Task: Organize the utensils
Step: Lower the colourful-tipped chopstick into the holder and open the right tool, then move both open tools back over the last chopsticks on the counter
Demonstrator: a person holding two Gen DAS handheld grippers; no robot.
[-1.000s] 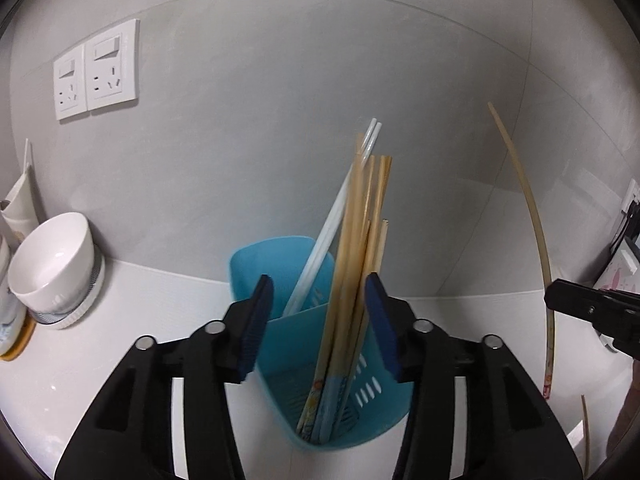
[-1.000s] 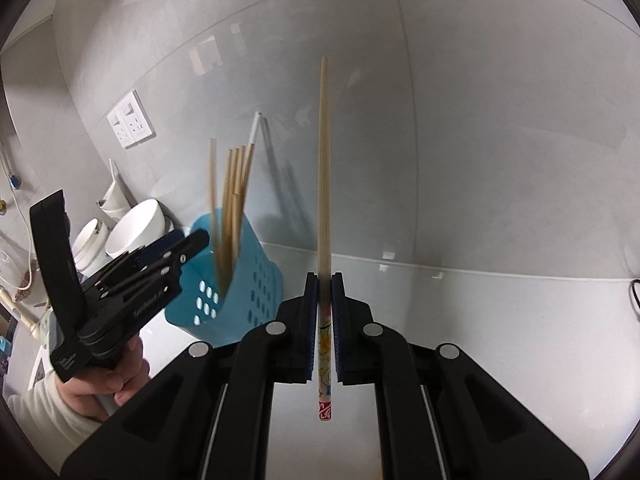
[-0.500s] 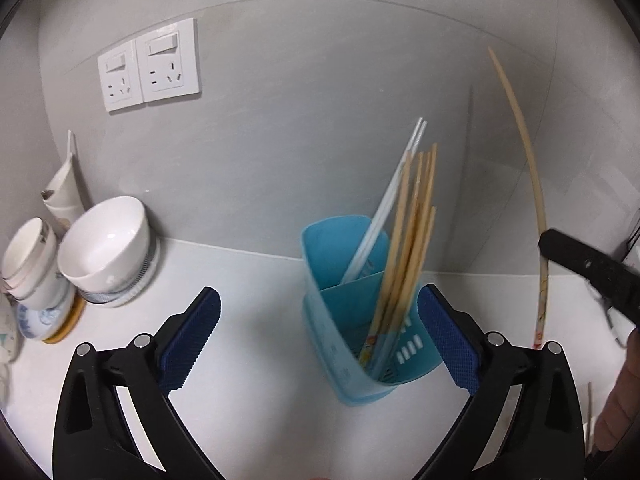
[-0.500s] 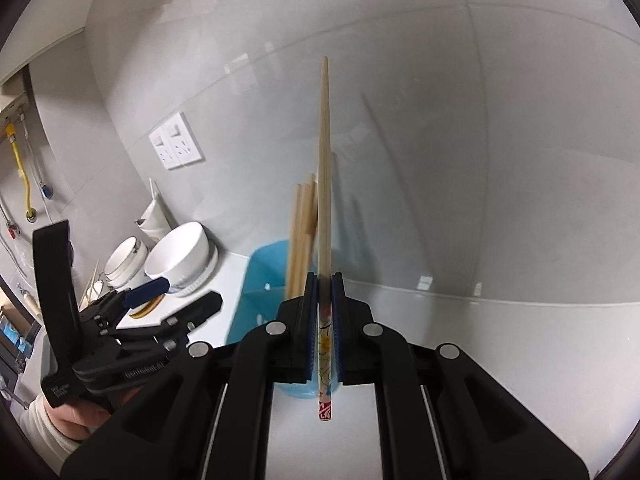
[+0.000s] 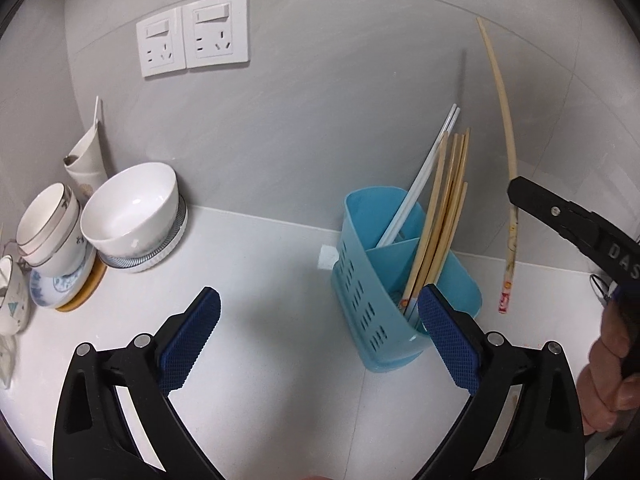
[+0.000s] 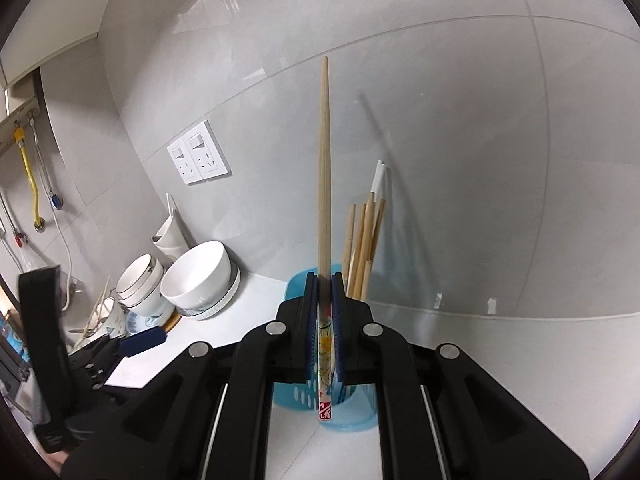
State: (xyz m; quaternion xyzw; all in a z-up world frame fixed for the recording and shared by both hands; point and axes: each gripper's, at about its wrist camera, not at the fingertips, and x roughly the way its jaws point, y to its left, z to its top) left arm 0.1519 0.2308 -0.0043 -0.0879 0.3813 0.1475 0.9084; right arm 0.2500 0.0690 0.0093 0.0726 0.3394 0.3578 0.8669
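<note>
Right wrist view: a single wooden chopstick (image 6: 325,184) stands upright, clamped near its printed lower end between the closed jaws of the right hand-held gripper (image 6: 325,300); its tip points up against the grey tiled wall (image 6: 460,140). Directly behind the jaws sits the blue utensil holder (image 6: 298,398), partly hidden by them. From the left wrist camera the same chopstick (image 5: 505,168) hangs clear of the holder (image 5: 372,276), to its right, not touching it. The holder stands on the white table (image 5: 260,280), near the wall, divided into compartments — a bundle of wooden chopsticks (image 5: 442,216) leans in the nearer one, a white pair (image 5: 420,184) in the rear one. Left hand-held gripper (image 5: 318,338) — jaws spread fully wide, nothing between the pads; its right pad overlaps the holder's rim in the picture, contact cannot be confirmed. White bowls (image 5: 132,208) and cups (image 5: 50,224) are stacked at the table's left. A double wall socket (image 5: 192,34) is mounted above.
</note>
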